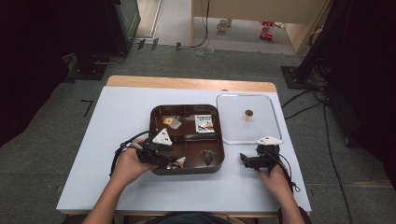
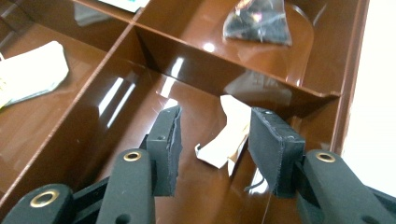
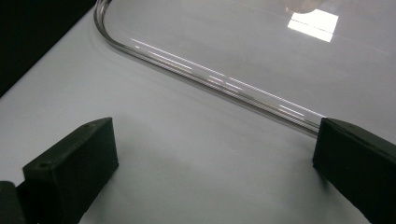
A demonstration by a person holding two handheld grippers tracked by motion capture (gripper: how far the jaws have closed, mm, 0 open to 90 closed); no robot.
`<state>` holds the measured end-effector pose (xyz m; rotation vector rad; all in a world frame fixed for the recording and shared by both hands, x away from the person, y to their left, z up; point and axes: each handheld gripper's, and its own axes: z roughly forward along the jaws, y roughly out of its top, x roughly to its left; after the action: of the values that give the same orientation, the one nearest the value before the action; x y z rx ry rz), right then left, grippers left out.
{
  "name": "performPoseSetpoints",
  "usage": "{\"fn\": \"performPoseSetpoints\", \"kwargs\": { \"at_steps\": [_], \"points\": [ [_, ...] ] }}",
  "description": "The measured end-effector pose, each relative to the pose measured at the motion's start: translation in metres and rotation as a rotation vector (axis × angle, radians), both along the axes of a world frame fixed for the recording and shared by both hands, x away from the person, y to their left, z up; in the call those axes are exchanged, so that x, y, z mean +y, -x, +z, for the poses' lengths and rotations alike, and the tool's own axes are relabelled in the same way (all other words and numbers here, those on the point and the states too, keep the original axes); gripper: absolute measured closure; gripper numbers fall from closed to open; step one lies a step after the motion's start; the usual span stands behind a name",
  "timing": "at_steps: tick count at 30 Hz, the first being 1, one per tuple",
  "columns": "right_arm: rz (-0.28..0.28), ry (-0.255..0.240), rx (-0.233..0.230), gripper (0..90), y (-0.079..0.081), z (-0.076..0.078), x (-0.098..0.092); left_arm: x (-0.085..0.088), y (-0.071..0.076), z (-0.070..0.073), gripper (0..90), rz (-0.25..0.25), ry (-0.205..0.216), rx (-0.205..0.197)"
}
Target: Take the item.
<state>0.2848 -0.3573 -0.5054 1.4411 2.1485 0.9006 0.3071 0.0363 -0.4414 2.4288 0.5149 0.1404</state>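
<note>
Glossy brown plastic tray, split by dividers, holds the left claw in its near compartment, jaws spread either side of a crumpled cream paper scrap, not gripping it. Dark crinkly wrapper lies in the next compartment, its top cut off. Right claw rests released on the white tabletop beside the clear rounded lid.

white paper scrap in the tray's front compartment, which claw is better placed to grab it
Left. The left claw is open with the white paper scrap between its jaws inside the brown tray. The right claw rests outside, beside the clear lid.
</note>
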Motion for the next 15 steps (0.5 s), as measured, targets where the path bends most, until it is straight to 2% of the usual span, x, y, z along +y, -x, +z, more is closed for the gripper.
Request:
{"fn": "performPoseSetpoints", "kwargs": {
  "at_steps": [7, 8, 10, 11, 13, 15],
  "points": [
    [0.000, 0.000, 0.000, 0.0, 0.000, 0.000, 0.000, -0.011, 0.001, -0.008, 54.2, -0.051, -0.069, 0.039],
    [0.000, 0.000, 0.000, 0.0, 0.000, 0.000, 0.000, -0.012, 0.000, -0.008, 54.7, -0.051, -0.071, 0.054],
    [0.000, 0.000, 0.000, 0.0, 0.000, 0.000, 0.000, -0.014, -0.001, -0.008, 55.5, -0.053, -0.085, 0.044],
    [0.000, 0.001, 0.001, 0.0, 0.000, 0.000, 0.000, -0.016, -0.002, -0.009, 57.1, -0.059, -0.100, 0.041],
    [0.000, 0.000, 0.000, 0.0, 0.000, 0.000, 0.000, -0.019, -0.004, -0.013, 58.7, -0.067, -0.142, 0.064],
    [0.000, 0.001, 0.000, 0.0, 0.000, 0.000, 0.000, -0.019, -0.006, -0.015, 61.4, -0.066, -0.158, 0.081]
  ]
}}
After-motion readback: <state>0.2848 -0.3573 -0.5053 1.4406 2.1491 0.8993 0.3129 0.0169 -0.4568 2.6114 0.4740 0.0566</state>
